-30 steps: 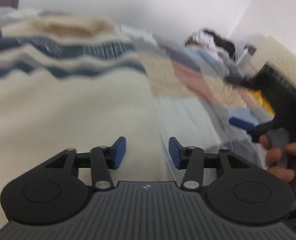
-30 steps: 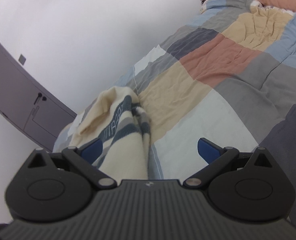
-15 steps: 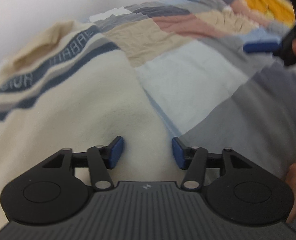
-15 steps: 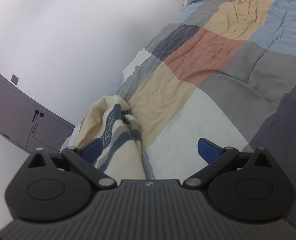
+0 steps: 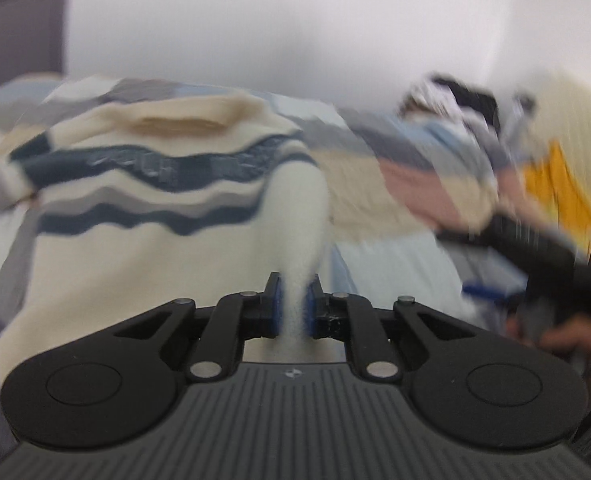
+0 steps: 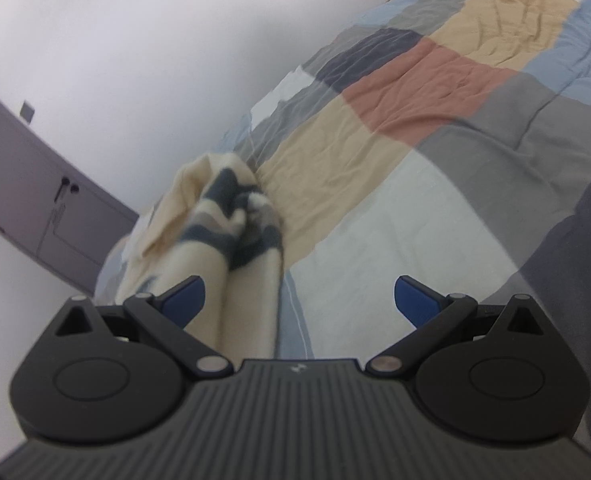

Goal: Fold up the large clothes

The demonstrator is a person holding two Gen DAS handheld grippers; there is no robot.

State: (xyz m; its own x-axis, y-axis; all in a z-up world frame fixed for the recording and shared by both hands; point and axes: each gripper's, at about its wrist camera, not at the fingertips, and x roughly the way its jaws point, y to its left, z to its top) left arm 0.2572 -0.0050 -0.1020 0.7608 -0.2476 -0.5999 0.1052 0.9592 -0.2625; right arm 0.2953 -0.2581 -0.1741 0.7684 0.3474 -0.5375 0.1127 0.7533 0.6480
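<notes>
Evidently, the left gripper [image 5: 294,304] was clamped on a pinch of the cream sweater [image 5: 127,216]; its jaws had just been closing, and a narrow ridge of cream knit was seen drawn up between the blue pads [image 5: 276,304]. Beyond the grip, the sweater was spread over the bed [image 5: 395,248], its navy and grey wavy stripes and its collar turned toward the wall [image 5: 255,20]. That view was blurred, so finer detail could not be made out.

The right gripper [image 6: 299,302] was held with its jaws wide apart and nothing pressed between them. A bunched fold of the sweater [image 6: 231,240] was seen just inside its left pad [image 6: 185,300]; whether pad and cloth touched could not be told. The right pad [image 6: 413,300] stood clear over the bed's checked quilt [image 6: 415,128]. The sweater lay near the bed's edge by the wall, with a grey cabinet [image 6: 23,184] beyond it. In the left view, the right gripper [image 5: 491,292] and the hand [image 5: 571,344] holding it were visible at the right, and a heap of clothes [image 5: 467,108] lay at the bed's far end.
</notes>
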